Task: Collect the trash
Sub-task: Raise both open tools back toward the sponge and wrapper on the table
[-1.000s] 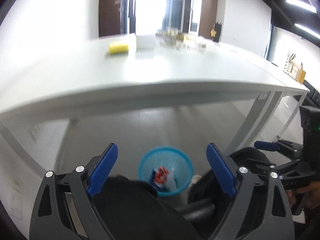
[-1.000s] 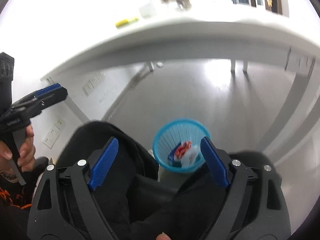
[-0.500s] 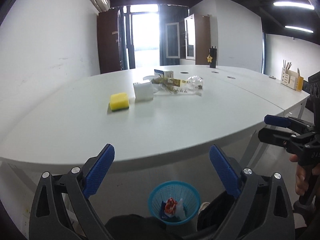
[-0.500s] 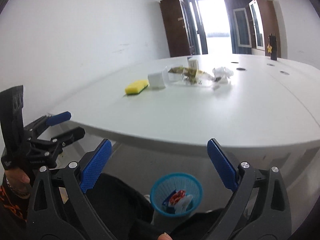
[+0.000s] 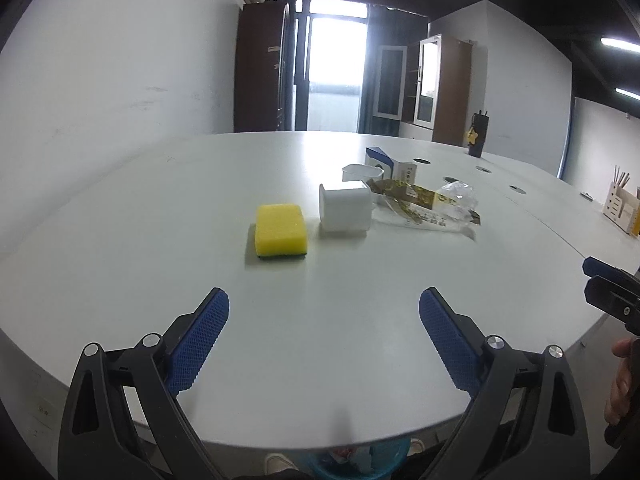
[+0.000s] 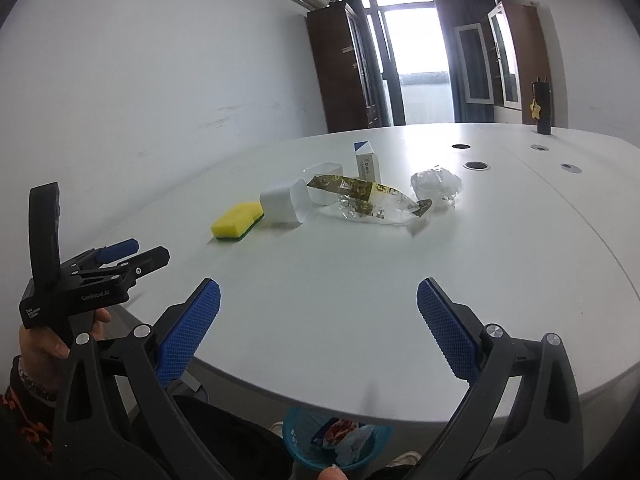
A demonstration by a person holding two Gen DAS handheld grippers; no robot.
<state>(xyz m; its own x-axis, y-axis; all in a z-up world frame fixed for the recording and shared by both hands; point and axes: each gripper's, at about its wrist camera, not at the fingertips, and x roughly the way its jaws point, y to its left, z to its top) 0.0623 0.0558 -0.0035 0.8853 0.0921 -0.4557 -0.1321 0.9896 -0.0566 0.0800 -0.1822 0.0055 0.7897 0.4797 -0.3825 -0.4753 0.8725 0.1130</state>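
Both the left gripper (image 5: 324, 308) and the right gripper (image 6: 318, 300) hover over the near edge of the white table (image 6: 360, 320) with jaws spread wide and nothing between them, a stance that suits a reach for more litter. The trash lies in a cluster well beyond them: a gold-printed clear wrapper (image 6: 364, 200) sprawls flat beside a crumpled plastic wad (image 6: 436, 186), with a tipped white cup (image 6: 284, 202), a small carton (image 6: 366, 162) and a yellow sponge (image 6: 236, 222) near. The blue bin (image 6: 340, 444) sits on the floor under the table edge, already holding scraps, likely within easy drop range
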